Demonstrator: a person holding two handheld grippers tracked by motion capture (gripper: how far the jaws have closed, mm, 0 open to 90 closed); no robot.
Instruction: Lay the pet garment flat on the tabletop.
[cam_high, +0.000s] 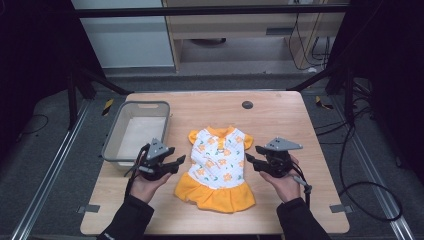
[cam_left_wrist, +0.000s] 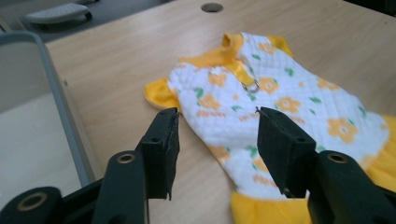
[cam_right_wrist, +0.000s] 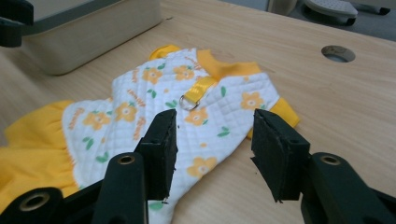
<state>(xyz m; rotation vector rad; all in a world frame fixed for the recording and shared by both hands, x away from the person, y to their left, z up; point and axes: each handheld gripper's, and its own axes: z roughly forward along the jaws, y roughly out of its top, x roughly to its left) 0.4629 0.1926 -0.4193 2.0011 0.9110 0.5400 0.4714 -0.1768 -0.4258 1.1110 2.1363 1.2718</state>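
Small dress (cam_high: 216, 167) lies flat on the table (cam_high: 280, 115), directly between the two tools, neck end pointing away from the person, orange ruffled skirt nearest. Left gripper (cam_high: 176, 162) sits just off the dress's left edge, jaws parted about halfway, nothing between them; right gripper (cam_high: 251, 156) mirrors it off the right edge, also about half open and empty. In the left gripper view the near sleeve (cam_left_wrist: 159, 93) lies just ahead of the jaws; in the right gripper view the other sleeve (cam_right_wrist: 282, 112) sits just beyond the right-hand jaw. Handling, as I judge it: light, limp fabric, quilted bodice slightly thicker but no stiffness, so it'll drape and fold the moment one side is lifted. Low slip risk on the pads, nothing fragile. Best hold: pinch the shoulder/sleeve seams, one per tool, symmetric, so it hangs straight. Avoid the metal ring (cam_left_wrist: 251, 86) on the strap, hard and small. Grey basket (cam_high: 137, 132) stands just beyond the left tool.
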